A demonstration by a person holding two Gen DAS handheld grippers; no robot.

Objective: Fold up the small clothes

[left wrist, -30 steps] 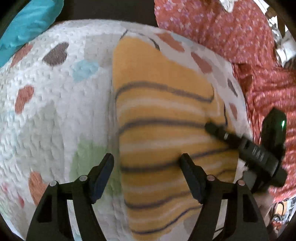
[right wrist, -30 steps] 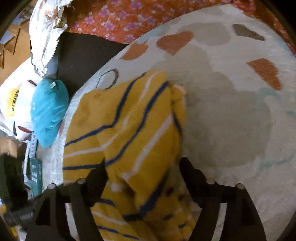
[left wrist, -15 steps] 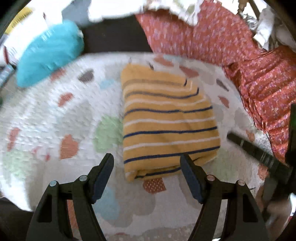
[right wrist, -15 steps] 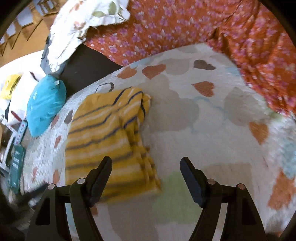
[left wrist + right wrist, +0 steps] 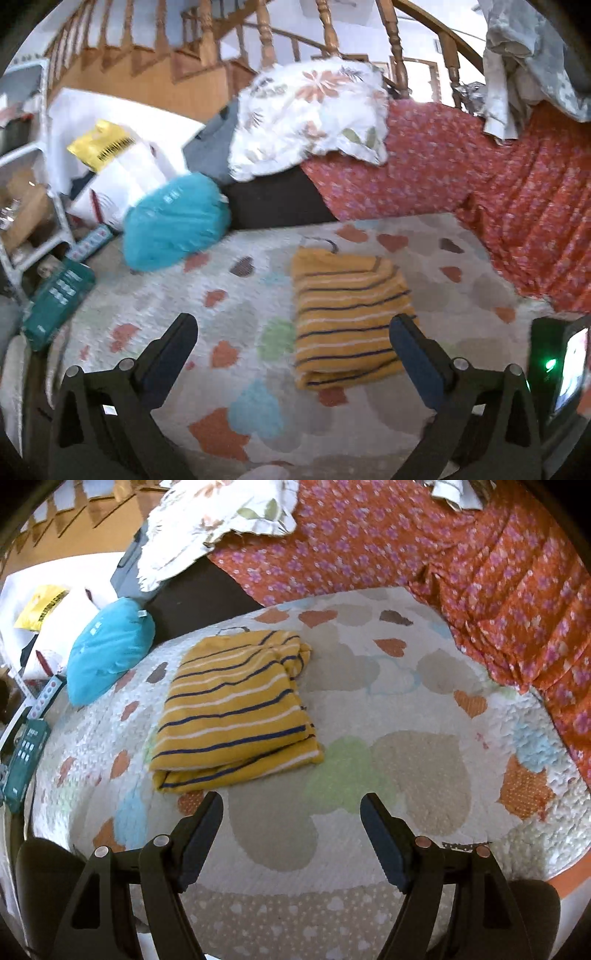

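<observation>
folded striped garment (image 5: 236,716), beyond right claw (image 5: 291,814)

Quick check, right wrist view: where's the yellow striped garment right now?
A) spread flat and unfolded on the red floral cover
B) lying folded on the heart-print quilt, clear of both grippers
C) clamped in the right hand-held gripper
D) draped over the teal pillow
B: the yellow striped garment lies folded in layers on the heart-print quilt, with nothing between the fingers of the right hand-held gripper, which sits short of it.
</observation>
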